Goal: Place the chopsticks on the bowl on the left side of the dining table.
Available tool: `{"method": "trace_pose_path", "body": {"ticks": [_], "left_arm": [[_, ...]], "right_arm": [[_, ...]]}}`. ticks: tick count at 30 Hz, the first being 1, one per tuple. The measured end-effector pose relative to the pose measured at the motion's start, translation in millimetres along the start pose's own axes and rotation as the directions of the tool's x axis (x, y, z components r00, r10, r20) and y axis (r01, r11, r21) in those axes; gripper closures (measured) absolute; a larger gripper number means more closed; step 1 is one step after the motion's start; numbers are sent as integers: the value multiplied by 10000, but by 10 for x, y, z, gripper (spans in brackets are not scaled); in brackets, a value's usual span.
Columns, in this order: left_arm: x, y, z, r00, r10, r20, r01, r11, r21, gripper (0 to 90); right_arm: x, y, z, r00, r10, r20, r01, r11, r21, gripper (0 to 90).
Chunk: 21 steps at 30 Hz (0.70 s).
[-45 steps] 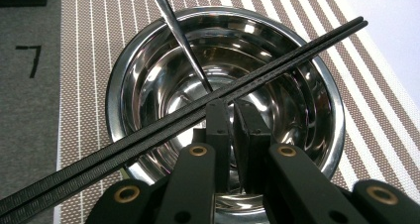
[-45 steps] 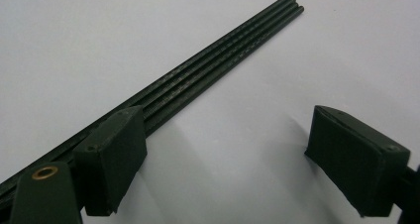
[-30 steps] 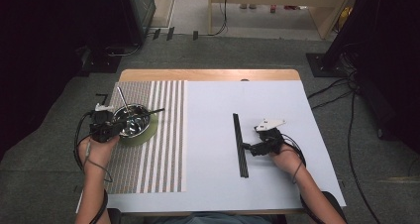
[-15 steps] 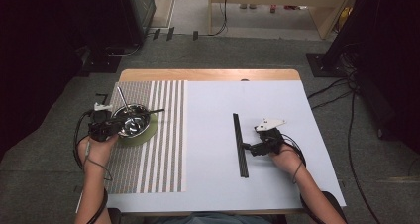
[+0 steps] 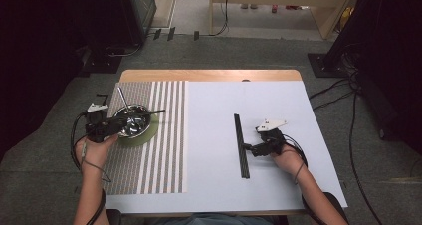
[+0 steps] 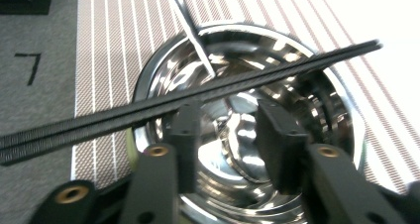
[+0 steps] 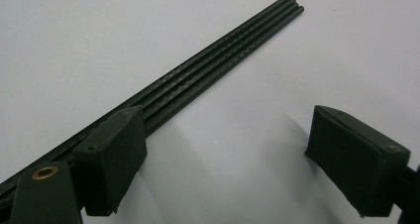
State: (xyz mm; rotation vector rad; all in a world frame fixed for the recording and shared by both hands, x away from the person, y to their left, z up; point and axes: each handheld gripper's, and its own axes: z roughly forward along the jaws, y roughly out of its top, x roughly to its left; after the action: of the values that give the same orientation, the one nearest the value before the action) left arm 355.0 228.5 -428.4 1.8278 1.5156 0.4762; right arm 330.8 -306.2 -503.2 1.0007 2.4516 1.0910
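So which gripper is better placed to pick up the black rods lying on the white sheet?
Right. The right gripper sits open beside the rods, one finger already against them. The left gripper is across the table at the steel bowl.

Glossy polished metal bowl (image 6: 247,130), matt black ribbed chopsticks (image 7: 223,60), woven cloth placemat (image 5: 164,135).

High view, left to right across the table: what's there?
Left gripper → steel bowl on the striped mat → bundle of black rods on the white sheet → right gripper, beside the rods.
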Motion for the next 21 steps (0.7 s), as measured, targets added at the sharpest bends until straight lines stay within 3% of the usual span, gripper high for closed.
{"method": "trace_pose_path", "body": {"ticks": [7, 21], "left_arm": [[-152, 67, -27, 9974, 714, -47, -714, 9974, -80, 431], [-356, 116, 6, 9950, 874, 492, -858, 9957, -345, 370]], "right_arm": [[0, 0, 0, 10000, -1, 1, 1, 10000, -1, 151], [0, 0, 0, 10000, -9, 2, 9, 10000, -4, 151]]}}
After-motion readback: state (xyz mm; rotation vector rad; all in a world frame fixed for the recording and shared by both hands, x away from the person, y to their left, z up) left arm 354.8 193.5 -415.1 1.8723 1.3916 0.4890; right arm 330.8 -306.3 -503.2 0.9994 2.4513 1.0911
